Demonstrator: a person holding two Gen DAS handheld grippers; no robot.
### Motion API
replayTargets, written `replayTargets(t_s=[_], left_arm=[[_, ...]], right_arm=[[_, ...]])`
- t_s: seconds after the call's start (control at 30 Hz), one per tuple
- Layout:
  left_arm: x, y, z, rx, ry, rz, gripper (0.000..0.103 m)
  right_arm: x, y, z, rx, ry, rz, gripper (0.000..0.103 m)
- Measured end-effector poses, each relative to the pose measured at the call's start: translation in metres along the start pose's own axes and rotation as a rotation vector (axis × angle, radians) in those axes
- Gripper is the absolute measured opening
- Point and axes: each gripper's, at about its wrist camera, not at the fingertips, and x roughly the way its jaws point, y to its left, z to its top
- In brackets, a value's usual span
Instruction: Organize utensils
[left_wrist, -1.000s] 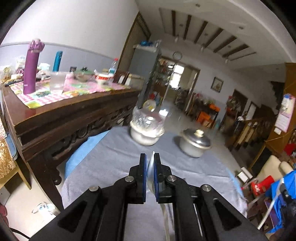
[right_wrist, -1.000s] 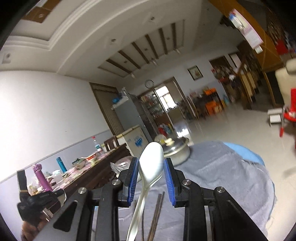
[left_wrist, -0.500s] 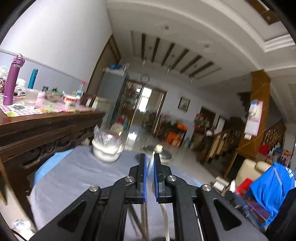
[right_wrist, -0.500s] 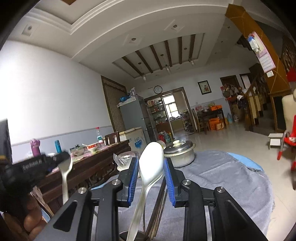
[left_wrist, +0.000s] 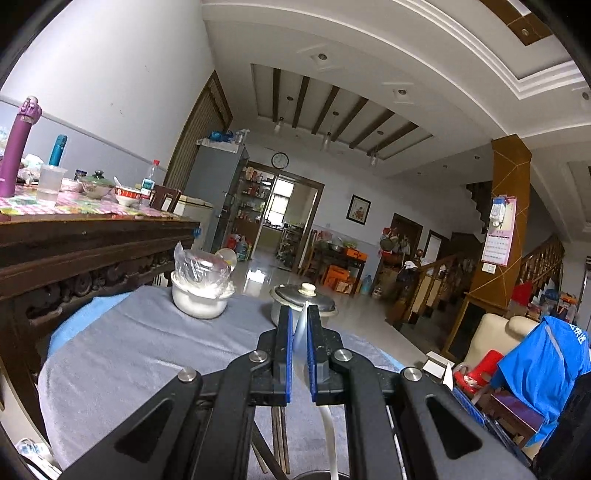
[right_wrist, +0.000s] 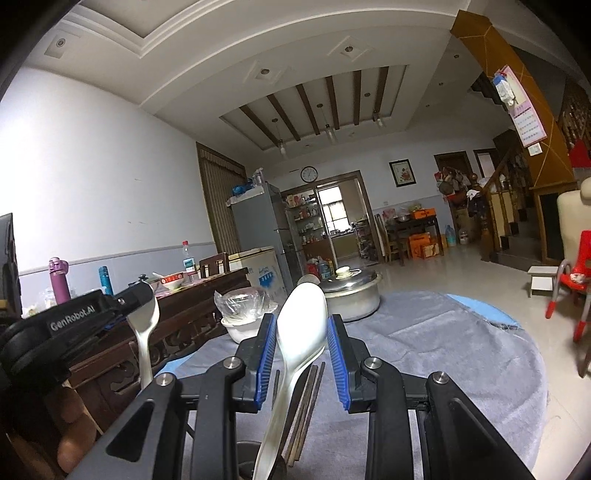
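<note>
My left gripper (left_wrist: 300, 325) is shut edge-on on a white spoon (left_wrist: 301, 325); its handle hangs down below the fingers. In the right wrist view that gripper (right_wrist: 142, 297) appears at the left, holding the spoon (right_wrist: 144, 328) by its bowl, handle down. My right gripper (right_wrist: 301, 332) is shut on the bowl of another white spoon (right_wrist: 301, 328), whose handle runs down into a dark holder (right_wrist: 245, 458) at the bottom edge. Dark chopsticks (right_wrist: 306, 398) stand in that holder too and show in the left wrist view (left_wrist: 279, 439).
A round table with a grey cloth (left_wrist: 129, 354) carries a white bowl covered in plastic (left_wrist: 199, 291) and a lidded metal pot (left_wrist: 303, 302). A dark wooden sideboard (left_wrist: 74, 251) with bottles stands to the left. Chairs stand to the right.
Both grippers have tilted up and steadied, each keeping its spoon. The left gripper with its spoon has come further into the right wrist view.
</note>
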Motion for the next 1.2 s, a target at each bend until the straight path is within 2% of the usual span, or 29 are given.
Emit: replayTargets(t_s=[0.33,0.7,1.03,1.2], left_arm=[[0.004,-0.012,-0.017,0.066,0.015,0.001,0.007],[0.009,-0.009,-0.029,0.071,0.041,-0.009,0.007],[0.01,-0.005,-0.03,0.06,0.063,-0.013,0.007],[-0.001,-0.002,-0.016,0.049,0.026,0.001,0.007]], right_arm=[[-0.002,-0.002,-0.001,-0.004,0.004,-0.008,0.031],[-0.004,-0.003,0.001,0.0,0.012,-0.012,0.031],[-0.004,-0.004,0.002,0.002,0.011,-0.016,0.031],[0.0,0.0,0.001,-0.007,0.011,-0.011,0.031]])
